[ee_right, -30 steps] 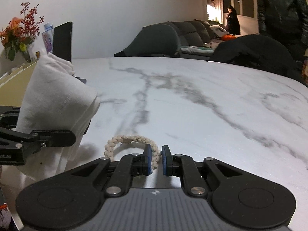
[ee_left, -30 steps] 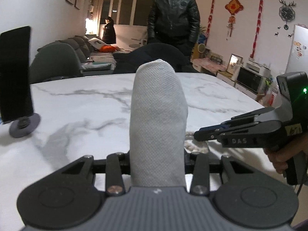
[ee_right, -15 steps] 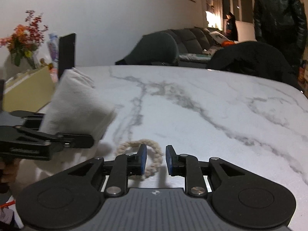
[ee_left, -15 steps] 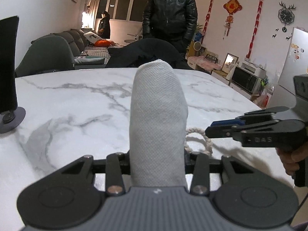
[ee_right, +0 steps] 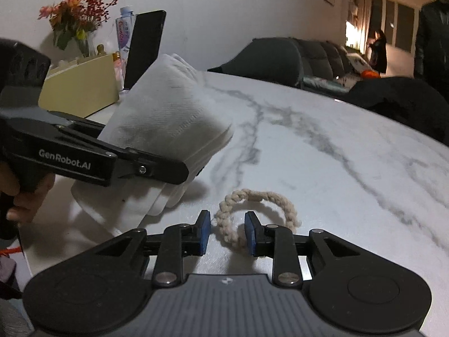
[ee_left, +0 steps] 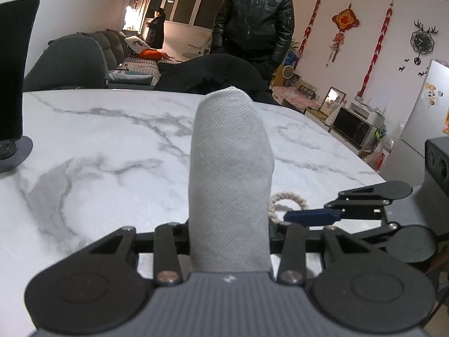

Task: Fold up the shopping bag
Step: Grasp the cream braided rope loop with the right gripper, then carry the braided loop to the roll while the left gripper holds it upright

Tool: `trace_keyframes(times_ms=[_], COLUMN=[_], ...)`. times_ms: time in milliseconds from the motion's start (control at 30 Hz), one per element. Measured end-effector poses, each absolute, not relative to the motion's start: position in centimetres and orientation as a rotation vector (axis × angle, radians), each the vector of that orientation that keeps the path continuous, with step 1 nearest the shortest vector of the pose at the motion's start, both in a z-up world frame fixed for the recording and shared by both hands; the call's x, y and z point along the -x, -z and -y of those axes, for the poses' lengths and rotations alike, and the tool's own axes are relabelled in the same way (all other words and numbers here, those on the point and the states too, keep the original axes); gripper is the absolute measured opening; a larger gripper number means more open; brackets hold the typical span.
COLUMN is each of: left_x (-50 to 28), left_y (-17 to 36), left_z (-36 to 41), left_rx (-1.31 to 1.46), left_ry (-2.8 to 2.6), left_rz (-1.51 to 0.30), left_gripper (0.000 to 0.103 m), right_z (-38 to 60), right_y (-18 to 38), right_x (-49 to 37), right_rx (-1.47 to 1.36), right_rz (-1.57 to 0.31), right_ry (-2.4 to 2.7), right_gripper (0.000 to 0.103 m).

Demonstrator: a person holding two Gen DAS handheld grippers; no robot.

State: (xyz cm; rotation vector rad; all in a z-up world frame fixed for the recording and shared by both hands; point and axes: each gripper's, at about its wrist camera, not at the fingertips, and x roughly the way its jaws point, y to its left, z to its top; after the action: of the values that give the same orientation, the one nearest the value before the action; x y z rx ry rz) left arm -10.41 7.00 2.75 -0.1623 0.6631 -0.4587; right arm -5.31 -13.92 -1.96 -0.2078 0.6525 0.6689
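Note:
The white folded shopping bag (ee_left: 230,174) stands up as a thick roll, with my left gripper (ee_left: 230,226) shut on its lower part. In the right wrist view the same bag (ee_right: 168,118) leans over the marble table (ee_right: 336,154), pinched by the left gripper (ee_right: 179,172). Its braided rope handle (ee_right: 258,196) lies looped on the table. My right gripper (ee_right: 227,231) is open, and one side of the loop runs between its blue pads (ee_right: 204,231). In the left wrist view the right gripper (ee_left: 311,215) sits low, just right of the rope handle (ee_left: 287,200).
A black phone on a round stand (ee_left: 11,84) is at the table's left. A yellow box (ee_right: 81,81), a flower vase (ee_right: 75,25) and a bottle (ee_right: 123,28) sit behind it. A person in a black jacket (ee_left: 252,19) stands beyond the far edge, by a dark coat (ee_left: 213,75).
My right gripper has gone from nearly shut to open around the rope handle. The left gripper with the bag has swung in closer to the right gripper.

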Motion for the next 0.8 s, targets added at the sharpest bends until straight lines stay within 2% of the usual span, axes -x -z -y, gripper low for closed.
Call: trace_keyframes(times_ms=[67, 100, 367, 800], left_x=[10.1, 10.0, 8.8, 7.3], left_y=[-2.6, -2.5, -2.0, -0.9], left_z=[-7.2, -7.2, -7.2, -6.6], left_rx=[0.182, 0.192, 0.273, 0.39], left_ry=[0.468, 0.473, 0.485, 0.53], left_rz=[-0.672, -0.678, -0.707, -0.747], left_gripper=[0.037, 0.037, 0.037, 0.037], right_z=[14.0, 14.1, 16.4, 16.9], right_y=[2.0, 2.0, 0.8, -4.6], right_x=[5.0, 4.8, 4.2, 5.7], right_rx=[0.204, 0.194, 0.075, 0.024], right_rz=[-0.651, -0.654, -0.649, -0.504], right_ry=[-0.66, -0.655, -0.622, -0.66], right_gripper=[0.015, 0.014, 0.014, 0.014])
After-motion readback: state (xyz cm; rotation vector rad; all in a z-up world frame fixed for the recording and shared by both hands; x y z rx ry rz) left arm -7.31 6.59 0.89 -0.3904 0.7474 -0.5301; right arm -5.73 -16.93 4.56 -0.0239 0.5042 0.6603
